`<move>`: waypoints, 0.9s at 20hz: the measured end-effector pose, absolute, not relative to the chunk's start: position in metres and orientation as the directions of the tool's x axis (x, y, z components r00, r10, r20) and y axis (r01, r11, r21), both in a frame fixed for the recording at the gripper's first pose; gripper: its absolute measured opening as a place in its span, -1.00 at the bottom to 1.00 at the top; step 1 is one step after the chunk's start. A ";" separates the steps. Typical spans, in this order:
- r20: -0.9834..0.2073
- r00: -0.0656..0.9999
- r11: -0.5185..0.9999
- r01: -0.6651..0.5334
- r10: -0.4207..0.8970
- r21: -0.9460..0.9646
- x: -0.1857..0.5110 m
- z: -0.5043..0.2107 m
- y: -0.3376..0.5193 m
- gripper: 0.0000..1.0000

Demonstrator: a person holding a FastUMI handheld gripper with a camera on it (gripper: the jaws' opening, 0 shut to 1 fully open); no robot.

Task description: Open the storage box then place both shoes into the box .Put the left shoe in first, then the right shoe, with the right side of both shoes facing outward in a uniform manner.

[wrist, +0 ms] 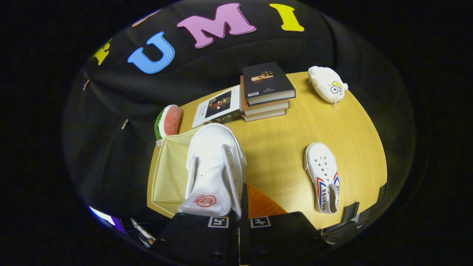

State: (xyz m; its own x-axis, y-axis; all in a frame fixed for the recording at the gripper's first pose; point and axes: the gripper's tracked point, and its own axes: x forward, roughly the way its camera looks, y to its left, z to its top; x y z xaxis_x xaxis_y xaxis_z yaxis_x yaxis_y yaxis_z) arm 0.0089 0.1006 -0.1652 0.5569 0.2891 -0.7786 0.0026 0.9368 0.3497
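Observation:
A white canvas shoe with a red logo on its tongue hangs just ahead of my gripper, which is shut on the shoe's side wall by the eyelets. The toe points away from me. The shoe hangs over the open cream fabric storage box, which stands at the table's near left corner. An orange flap lies just right of the fingers. The second white shoe, with red and blue stripes, rests on the wooden table to the right, toe pointing away.
A stack of books and a flat book lie at the table's far side. A watermelon plush sits behind the box. A white pouch with cartoon eyes lies at the far right corner.

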 end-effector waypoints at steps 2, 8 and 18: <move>-0.762 0.565 0.922 0.006 0.316 0.387 0.016 -0.150 0.127 -0.87; -0.727 0.576 0.882 0.021 0.374 0.470 0.043 -0.132 0.209 -0.87; -0.780 0.550 0.897 0.117 0.298 0.426 0.061 -0.204 0.277 -0.87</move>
